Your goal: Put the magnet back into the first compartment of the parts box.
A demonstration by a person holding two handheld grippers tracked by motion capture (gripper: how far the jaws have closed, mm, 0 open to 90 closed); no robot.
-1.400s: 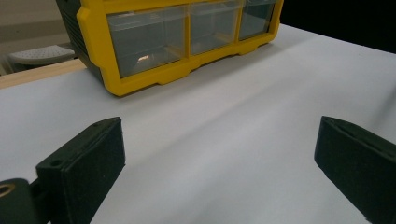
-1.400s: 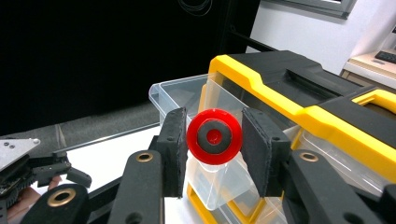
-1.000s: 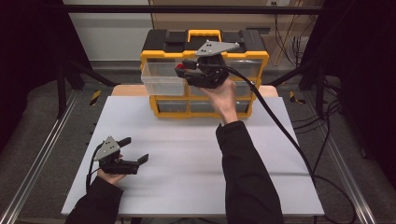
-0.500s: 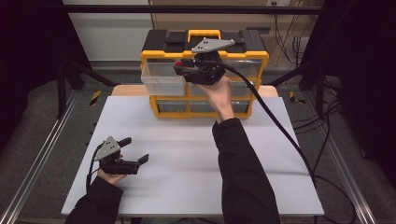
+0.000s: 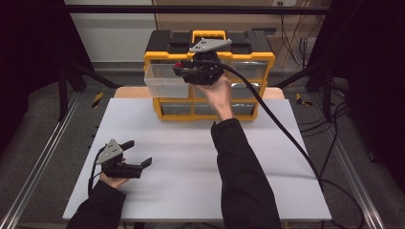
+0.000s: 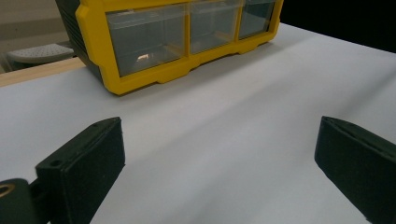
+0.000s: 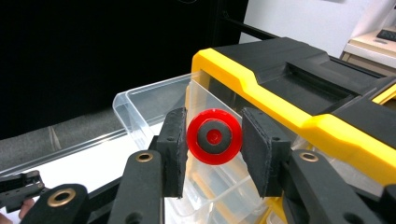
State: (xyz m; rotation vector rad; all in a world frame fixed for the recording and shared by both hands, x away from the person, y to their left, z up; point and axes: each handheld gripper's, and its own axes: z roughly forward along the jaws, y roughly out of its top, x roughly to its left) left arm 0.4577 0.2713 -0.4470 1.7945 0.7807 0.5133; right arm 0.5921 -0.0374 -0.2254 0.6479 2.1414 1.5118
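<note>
A yellow and black drawer cabinet (image 5: pixel 248 50) stands at the table's far edge, its top-left clear drawer (image 5: pixel 165 81) pulled out. My right gripper (image 5: pixel 180 69) is raised over that drawer, shut on a small red wheel (image 7: pixel 214 136) with a grey hub; the wheel (image 5: pixel 178 65) hangs above the open drawer (image 7: pixel 140 105). My left gripper (image 5: pixel 139 153) rests low at the table's near left, open and empty, its fingers (image 6: pixel 84 158) spread wide and aimed at the cabinet's (image 6: pixel 154 42) bottom drawers.
The white tabletop (image 5: pixel 191 157) lies between the two hands. A thick black cable (image 5: pixel 282 129) trails from the right gripper across the table's right side. Metal rails (image 5: pixel 43 157) run along both sides of the table.
The right hand has lifted slightly and shifted a little left with the red wheel, bringing it over the open drawer. The left gripper has stayed put.
</note>
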